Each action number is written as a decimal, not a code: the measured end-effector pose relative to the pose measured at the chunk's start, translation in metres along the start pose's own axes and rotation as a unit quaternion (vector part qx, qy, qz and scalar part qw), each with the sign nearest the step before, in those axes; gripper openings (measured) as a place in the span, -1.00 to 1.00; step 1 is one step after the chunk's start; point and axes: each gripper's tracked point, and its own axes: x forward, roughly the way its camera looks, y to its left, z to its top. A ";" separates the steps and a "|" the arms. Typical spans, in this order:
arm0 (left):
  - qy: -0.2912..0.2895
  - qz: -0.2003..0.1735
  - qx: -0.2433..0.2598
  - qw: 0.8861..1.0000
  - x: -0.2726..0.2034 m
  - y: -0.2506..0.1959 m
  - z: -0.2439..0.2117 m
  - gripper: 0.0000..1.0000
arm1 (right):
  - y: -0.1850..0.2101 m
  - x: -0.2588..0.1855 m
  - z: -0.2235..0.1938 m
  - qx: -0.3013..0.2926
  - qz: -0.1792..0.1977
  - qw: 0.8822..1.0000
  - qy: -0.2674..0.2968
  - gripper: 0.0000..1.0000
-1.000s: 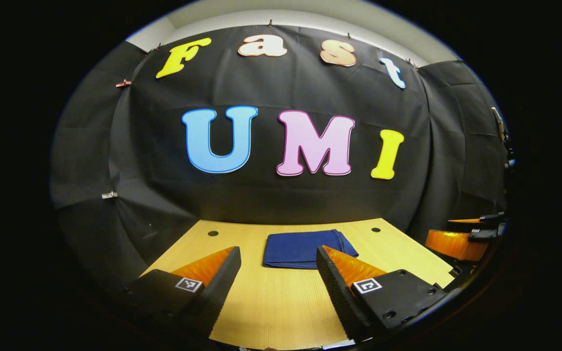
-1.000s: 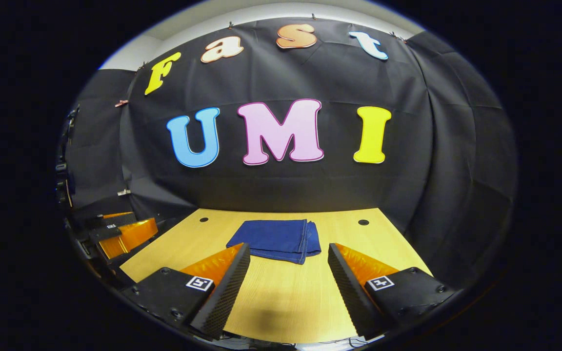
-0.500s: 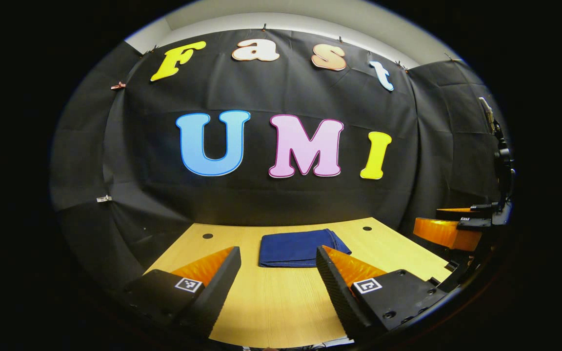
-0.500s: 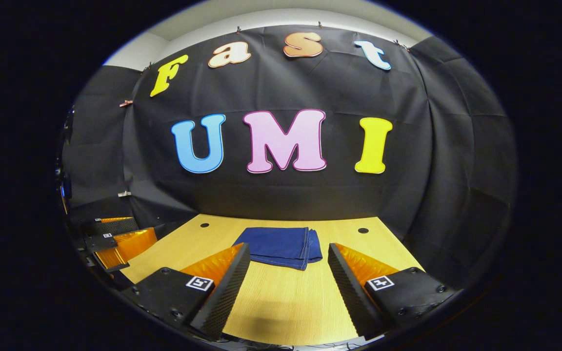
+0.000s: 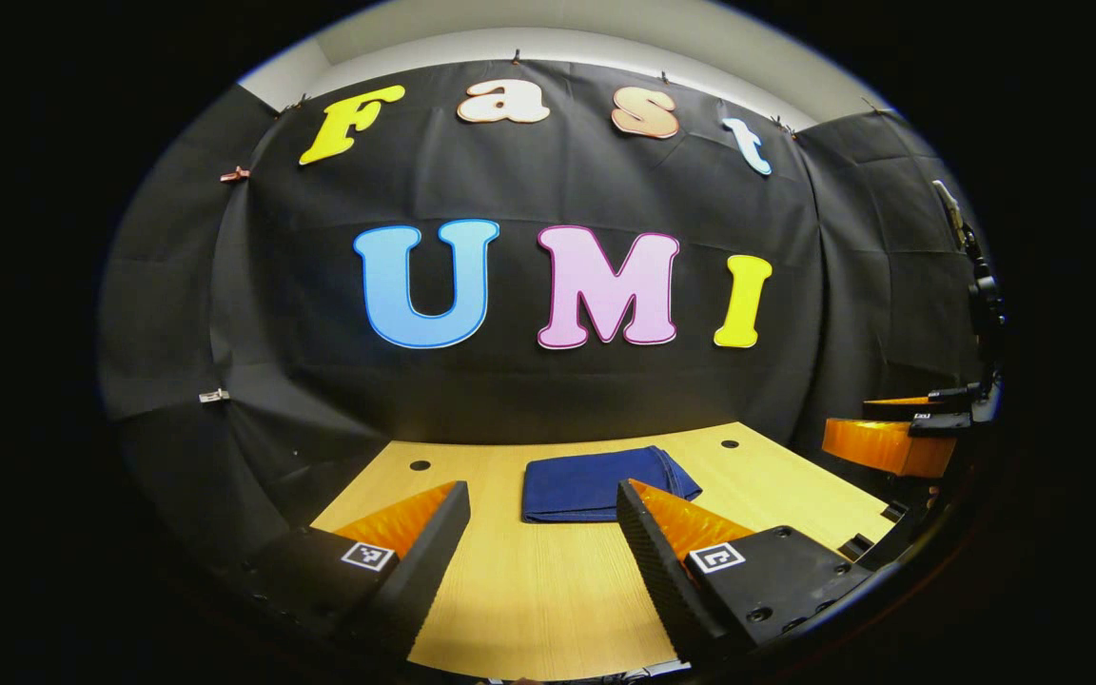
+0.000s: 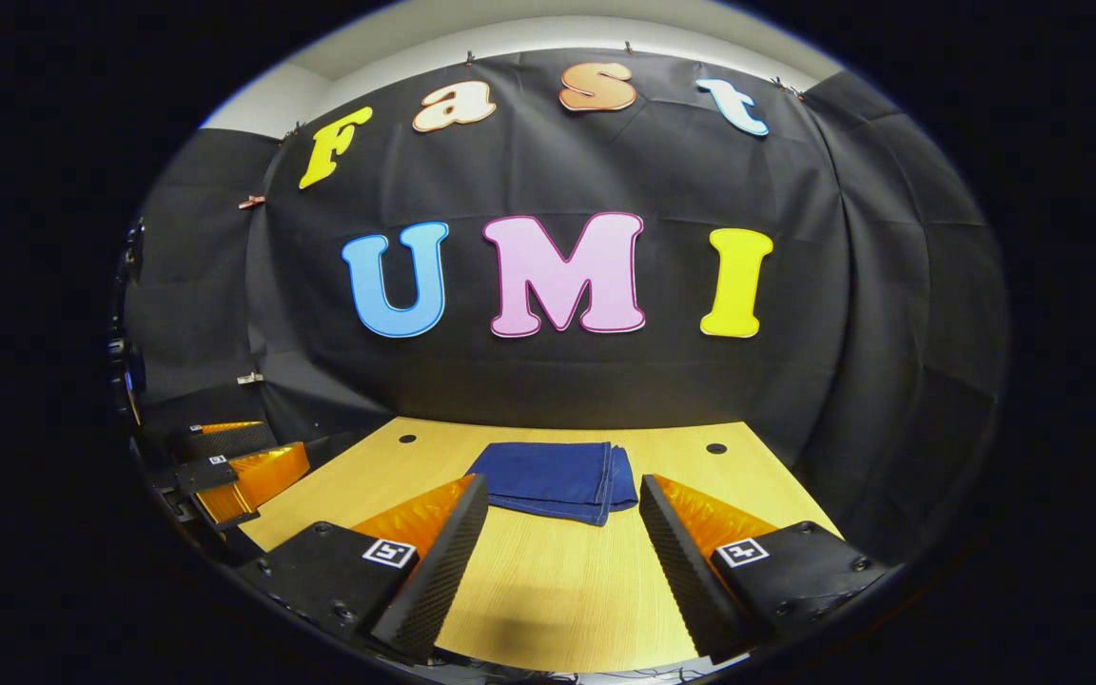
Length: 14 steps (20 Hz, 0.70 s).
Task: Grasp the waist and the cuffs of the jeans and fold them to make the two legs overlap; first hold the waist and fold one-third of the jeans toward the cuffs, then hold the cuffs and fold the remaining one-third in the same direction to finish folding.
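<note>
The dark blue jeans (image 5: 596, 485) lie folded into a compact flat rectangle near the far middle of the wooden table (image 5: 529, 590); in the right gripper view the folded jeans (image 6: 548, 480) show stacked layer edges on their right side. My left gripper (image 5: 542, 499) hovers open over the table's near part, short of the jeans, holding nothing. My right gripper (image 6: 563, 493) is likewise open and apart from the jeans. The right gripper (image 5: 890, 440) appears at the right edge of the left gripper view, and the left gripper (image 6: 239, 471) at the left edge of the right gripper view.
The table (image 6: 548, 590) has two small round holes near its far corners, one hole (image 5: 420, 465) on the left and one hole (image 6: 716, 448) on the right. Black cloth walls close in the far side and both flanks.
Both views shifted slightly: the grippers drifted a little and stayed open. The folded jeans have not moved on the table.
</note>
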 end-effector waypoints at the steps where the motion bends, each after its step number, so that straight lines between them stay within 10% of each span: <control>1: 0.001 0.001 0.000 1.000 0.000 0.001 -0.002 0.94 | -0.001 0.001 -0.001 -0.003 -0.001 1.000 -0.001 0.96; 14: 0.010 0.009 0.003 1.000 0.010 0.007 -0.010 0.93 | -0.007 0.003 -0.009 -0.003 -0.007 1.000 0.007 0.96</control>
